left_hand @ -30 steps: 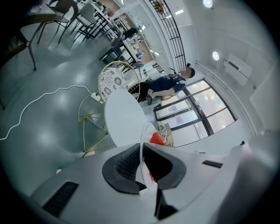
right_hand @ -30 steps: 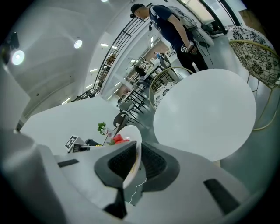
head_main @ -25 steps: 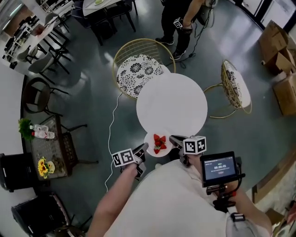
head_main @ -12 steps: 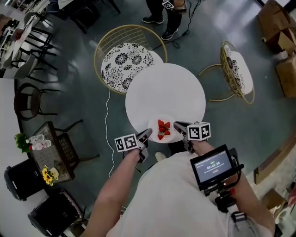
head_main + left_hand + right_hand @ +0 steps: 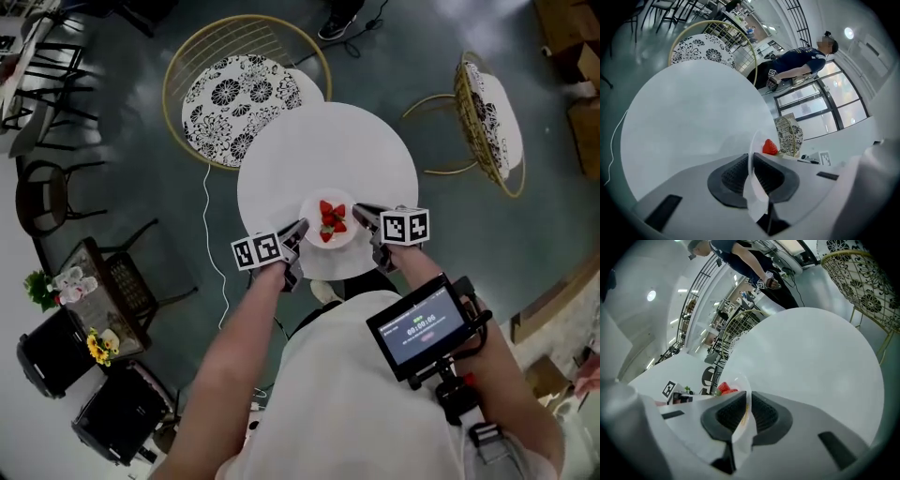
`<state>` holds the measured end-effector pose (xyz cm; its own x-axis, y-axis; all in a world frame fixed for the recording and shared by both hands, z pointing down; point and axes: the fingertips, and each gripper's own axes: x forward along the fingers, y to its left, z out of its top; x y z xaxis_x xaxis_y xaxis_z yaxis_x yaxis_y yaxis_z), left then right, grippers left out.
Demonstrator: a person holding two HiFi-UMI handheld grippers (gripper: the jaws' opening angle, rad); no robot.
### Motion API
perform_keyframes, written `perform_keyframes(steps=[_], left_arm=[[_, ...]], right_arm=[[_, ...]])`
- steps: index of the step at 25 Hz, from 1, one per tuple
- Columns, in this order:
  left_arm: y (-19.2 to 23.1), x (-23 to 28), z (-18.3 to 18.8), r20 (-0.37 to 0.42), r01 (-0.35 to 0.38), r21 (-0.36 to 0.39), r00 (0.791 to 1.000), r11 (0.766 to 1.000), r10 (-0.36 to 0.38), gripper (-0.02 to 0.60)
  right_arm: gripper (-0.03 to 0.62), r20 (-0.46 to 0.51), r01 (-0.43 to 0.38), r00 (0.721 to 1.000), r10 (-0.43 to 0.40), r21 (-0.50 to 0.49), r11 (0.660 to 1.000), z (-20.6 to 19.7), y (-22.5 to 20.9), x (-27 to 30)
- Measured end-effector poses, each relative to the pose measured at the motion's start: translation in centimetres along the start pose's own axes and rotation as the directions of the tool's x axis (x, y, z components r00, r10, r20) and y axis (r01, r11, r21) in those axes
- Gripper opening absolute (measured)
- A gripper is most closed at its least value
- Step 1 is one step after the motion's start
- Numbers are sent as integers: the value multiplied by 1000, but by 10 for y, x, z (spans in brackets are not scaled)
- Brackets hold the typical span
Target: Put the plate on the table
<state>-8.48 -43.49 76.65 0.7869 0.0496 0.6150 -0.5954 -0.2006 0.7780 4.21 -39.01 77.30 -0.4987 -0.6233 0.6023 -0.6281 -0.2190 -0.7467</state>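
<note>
In the head view the white plate [image 5: 339, 240] of strawberries [image 5: 330, 217] was over the near part of the round worktop [image 5: 328, 150], held level between the left tongs [image 5: 298, 231] and the right tongs [image 5: 364, 214]. The left gripper view showed those jaws clamped on the plate's thin rim. The right gripper view showed its jaws pinched on the opposite rim.

Café-style seating area in a large commercial hall. Round white table [image 5: 319, 150] ahead of the left gripper [image 5: 298, 228]. Gold wire chair with patterned cushion [image 5: 246, 89] beyond the table. Second wire chair [image 5: 483, 122] well right of the right gripper [image 5: 362, 212]. Polished grey floor [image 5: 178, 244]. Black chairs [image 5: 47, 361] behind-left. Tall glazed wall [image 5: 815, 105] ahead.
</note>
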Motion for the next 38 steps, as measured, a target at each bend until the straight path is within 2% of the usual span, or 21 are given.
perform_keyframes(steps=[8, 17, 21, 23, 26, 30, 34, 38], left_arm=[[9, 29, 33, -2, -86, 50, 996, 995, 87, 28], [23, 40, 46, 24, -202, 107, 979, 974, 200, 43], [25, 42, 52, 50, -261, 160, 965, 952, 257, 49], [26, 41, 52, 66, -304, 197, 953, 932, 297, 51], [26, 41, 49, 89, -364, 245, 931, 899, 353, 58], [23, 37, 49, 152, -414, 253, 909, 874, 387, 63], [22, 25, 54, 225, -450, 261, 889, 854, 399, 64], [26, 6, 50, 279, -462, 256, 876, 850, 392, 64]], right_arm=[[26, -31, 17, 999, -19, -41, 999, 32, -20, 22], [26, -63, 33, 997, -42, -145, 989, 49, -22, 45], [26, -76, 95, 991, -113, -211, 973, 53, -27, 48], [26, -71, 114, 988, -138, -265, 958, 55, -25, 49], [31, -70, 139, 981, -180, -391, 910, 55, -23, 50], [32, -53, 145, 979, -194, -483, 863, 55, -19, 47], [31, 2, 170, 981, -193, -481, 860, 63, -23, 37], [31, 53, 195, 980, -192, -449, 872, 67, -32, 23]])
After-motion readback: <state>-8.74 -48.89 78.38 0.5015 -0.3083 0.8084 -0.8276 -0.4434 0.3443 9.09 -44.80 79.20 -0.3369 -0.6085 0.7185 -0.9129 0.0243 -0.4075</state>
